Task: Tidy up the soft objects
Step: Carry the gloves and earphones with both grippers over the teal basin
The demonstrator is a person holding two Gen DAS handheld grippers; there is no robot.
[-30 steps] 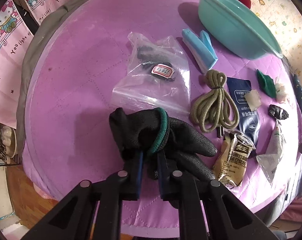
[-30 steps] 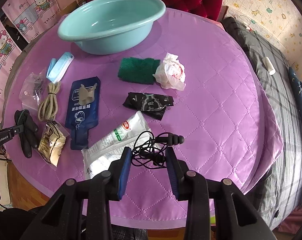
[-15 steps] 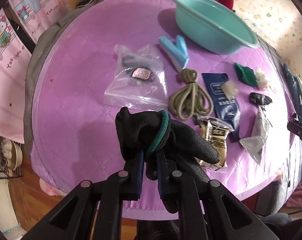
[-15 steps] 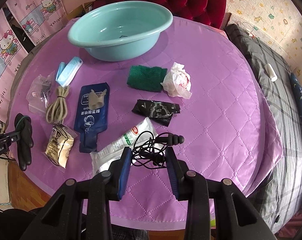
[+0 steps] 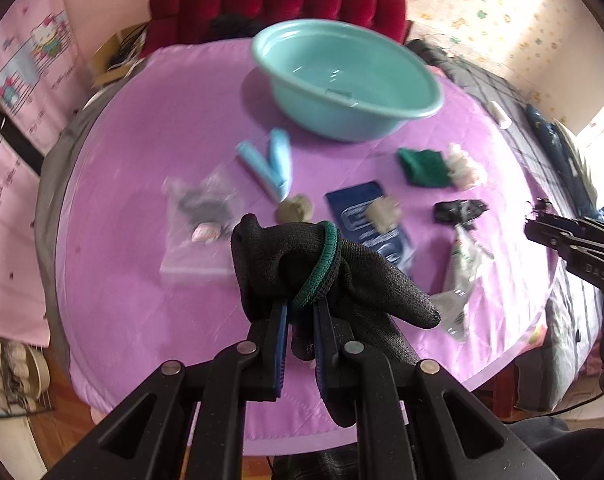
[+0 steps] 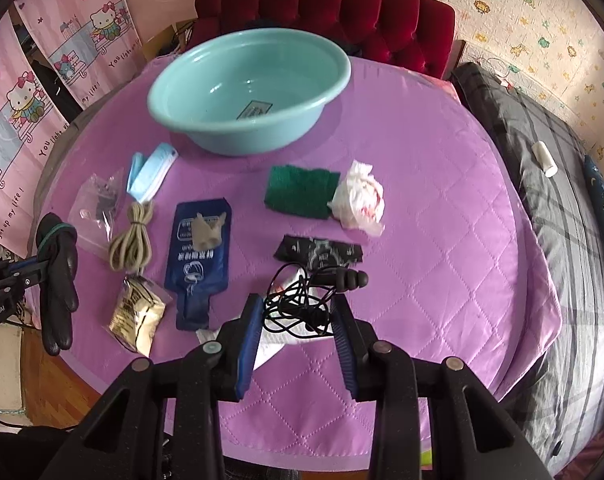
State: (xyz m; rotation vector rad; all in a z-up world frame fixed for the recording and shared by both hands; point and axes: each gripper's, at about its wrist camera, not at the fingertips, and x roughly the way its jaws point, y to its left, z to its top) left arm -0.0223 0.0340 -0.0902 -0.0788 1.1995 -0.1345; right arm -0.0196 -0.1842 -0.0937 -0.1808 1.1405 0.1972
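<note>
My left gripper (image 5: 302,304) is shut on a black glove with a green cuff (image 5: 302,264) and holds it in the air above the near left of the purple table; the glove also shows in the right wrist view (image 6: 56,264). A teal basin (image 5: 345,80) stands at the far side of the table, and it shows in the right wrist view (image 6: 250,88). My right gripper (image 6: 298,312) is open, its fingers on either side of a tangled black earphone cable (image 6: 309,300) that lies on the table.
On the purple quilted table (image 6: 441,240) lie a green cloth (image 6: 302,192), a crumpled tissue (image 6: 357,200), a blue pouch (image 6: 200,256), a coiled cord (image 6: 132,240), a folded blue mask (image 6: 150,172), a zip bag (image 6: 98,208), a black wrapper (image 6: 317,252) and a foil sachet (image 6: 136,316).
My left gripper has lifted the glove off the table and tilted up towards the basin. My right gripper has stayed around the earphone cable, its view shifting slightly forward.
</note>
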